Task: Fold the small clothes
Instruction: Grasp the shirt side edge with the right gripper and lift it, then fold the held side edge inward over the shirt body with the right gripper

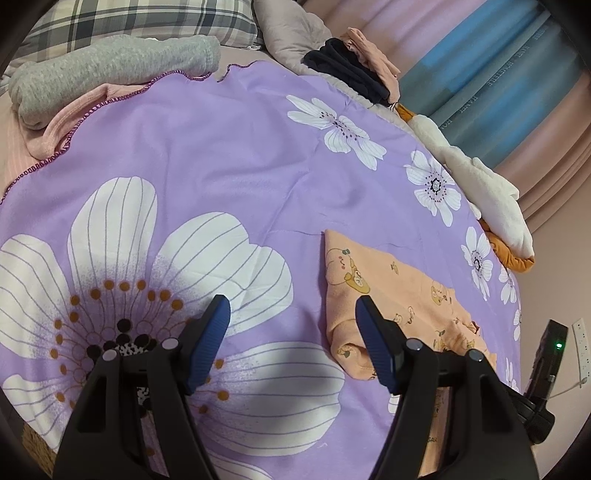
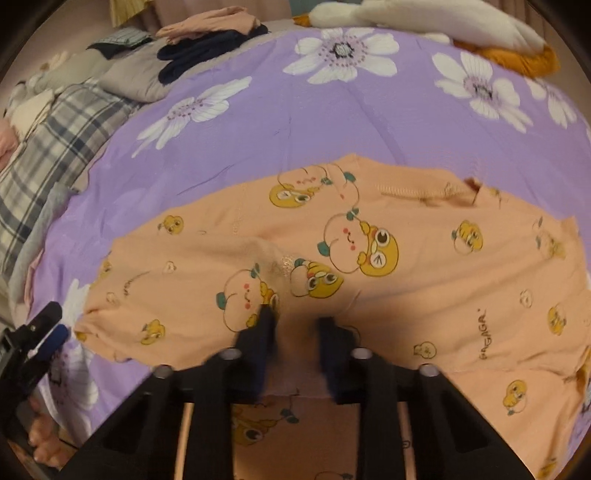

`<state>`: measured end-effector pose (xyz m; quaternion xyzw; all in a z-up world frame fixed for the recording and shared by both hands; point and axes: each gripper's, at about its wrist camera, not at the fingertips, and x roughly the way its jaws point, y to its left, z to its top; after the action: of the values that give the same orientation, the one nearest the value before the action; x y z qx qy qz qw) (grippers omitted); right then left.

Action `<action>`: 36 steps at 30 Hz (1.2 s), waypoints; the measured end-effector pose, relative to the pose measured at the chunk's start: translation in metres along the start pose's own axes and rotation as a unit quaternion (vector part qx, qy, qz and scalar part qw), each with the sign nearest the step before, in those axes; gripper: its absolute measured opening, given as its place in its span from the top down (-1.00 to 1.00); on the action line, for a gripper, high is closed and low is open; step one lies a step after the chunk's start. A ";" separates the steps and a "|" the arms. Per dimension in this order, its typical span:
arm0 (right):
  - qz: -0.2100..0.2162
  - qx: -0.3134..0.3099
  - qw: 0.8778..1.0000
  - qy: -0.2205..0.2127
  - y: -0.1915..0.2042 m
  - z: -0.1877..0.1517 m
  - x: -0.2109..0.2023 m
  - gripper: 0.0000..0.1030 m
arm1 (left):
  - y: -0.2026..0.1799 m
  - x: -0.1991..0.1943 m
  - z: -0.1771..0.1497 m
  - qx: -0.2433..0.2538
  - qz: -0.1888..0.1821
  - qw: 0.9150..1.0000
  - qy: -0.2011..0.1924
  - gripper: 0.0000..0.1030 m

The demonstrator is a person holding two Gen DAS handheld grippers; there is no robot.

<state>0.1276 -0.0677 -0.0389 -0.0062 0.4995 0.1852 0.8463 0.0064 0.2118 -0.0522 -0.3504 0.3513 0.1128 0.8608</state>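
A small orange garment printed with cartoon faces lies spread on a purple flowered blanket. In the left wrist view my left gripper hovers open over the blanket beside the garment's left end, with nothing between its blue pads. Its right finger overlaps the garment's edge. In the right wrist view the orange garment fills the middle. My right gripper points down at its near edge, its jaws narrow, with a raised fold of the orange cloth pinched between them. The left gripper shows at the far left.
A grey garment and a plaid pillow lie at the head of the bed. Dark and pink folded clothes sit at the back. A white and orange plush lines the right edge. A person's toes show below.
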 end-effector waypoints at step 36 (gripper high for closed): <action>-0.019 -0.034 0.985 -0.169 -0.025 0.047 -0.116 0.77 | -0.024 0.002 -0.006 0.032 -0.020 0.999 0.020 -0.35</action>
<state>0.1250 -0.1177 0.0790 -0.0138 0.3427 0.1842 0.9211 0.0155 0.1905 -0.0439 -0.3320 0.3650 0.0776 0.8663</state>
